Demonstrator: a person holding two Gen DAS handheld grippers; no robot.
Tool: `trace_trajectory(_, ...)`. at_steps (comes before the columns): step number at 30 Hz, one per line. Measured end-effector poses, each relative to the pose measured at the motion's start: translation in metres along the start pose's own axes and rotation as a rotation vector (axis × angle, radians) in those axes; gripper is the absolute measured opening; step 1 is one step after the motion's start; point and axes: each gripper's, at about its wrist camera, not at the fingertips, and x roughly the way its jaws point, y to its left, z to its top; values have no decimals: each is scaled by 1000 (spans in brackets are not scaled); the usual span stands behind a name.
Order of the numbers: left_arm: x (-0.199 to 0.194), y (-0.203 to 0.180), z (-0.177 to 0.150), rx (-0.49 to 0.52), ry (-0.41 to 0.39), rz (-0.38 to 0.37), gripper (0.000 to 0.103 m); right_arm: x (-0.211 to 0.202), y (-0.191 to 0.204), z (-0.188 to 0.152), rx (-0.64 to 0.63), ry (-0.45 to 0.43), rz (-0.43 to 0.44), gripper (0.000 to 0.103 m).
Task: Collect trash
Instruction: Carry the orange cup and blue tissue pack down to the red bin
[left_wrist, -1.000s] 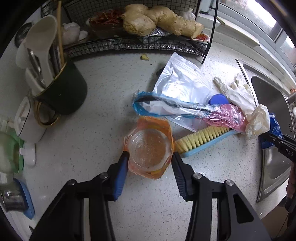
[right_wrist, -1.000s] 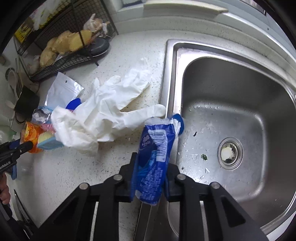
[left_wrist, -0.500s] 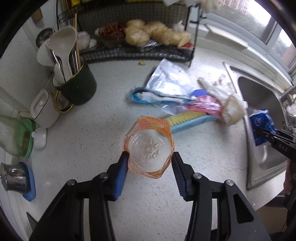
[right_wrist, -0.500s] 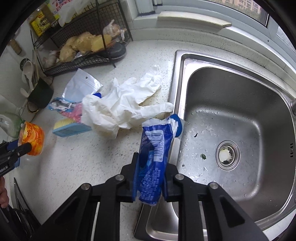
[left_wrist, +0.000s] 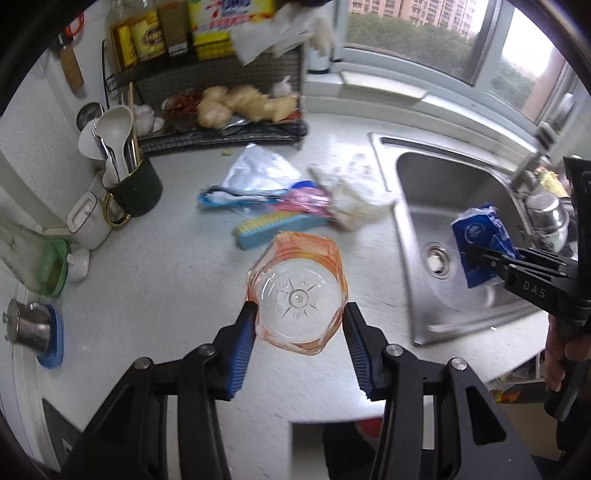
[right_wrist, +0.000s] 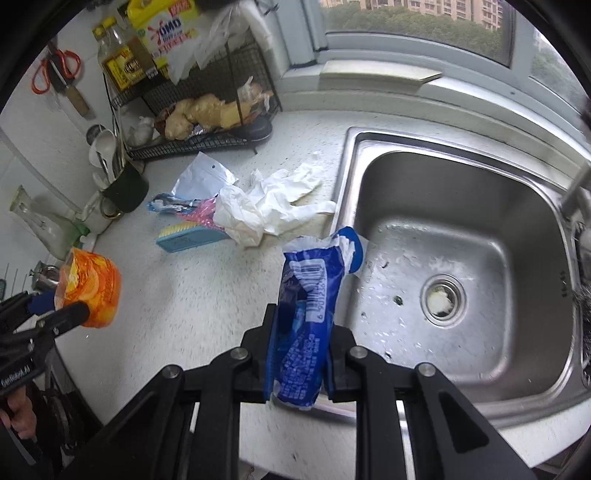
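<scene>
The speckled white countertop (left_wrist: 177, 280) and the steel sink (right_wrist: 461, 236) now lie further below both tools than before; both have risen. The heap of crumpled white gloves (right_wrist: 269, 206) with the light blue brush (left_wrist: 280, 227) stays on the counter, ahead of the tools. The right gripper (right_wrist: 301, 347) holds the crumpled blue plastic wrapper (right_wrist: 310, 314) pinched tight between nearly closed fingers. The left gripper (left_wrist: 299, 332) is about half open and clamps the clear plastic cup with orange label (left_wrist: 297, 295), as before.
</scene>
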Motion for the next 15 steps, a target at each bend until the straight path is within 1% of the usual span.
trace_trajectory(4, -27, -34, -24, -2, -23, 4, 44, -34, -14, -25, 13, -25, -1, 18)
trace_trajectory(8, -54, -66, -47, -7, -58, 14, 44, -72, -26, -56, -1, -54, 21, 18)
trace_trajectory(15, -95, -134, -92, -2, -112, 26, 44, -118, -53, -111, -21, -93, 30, 18)
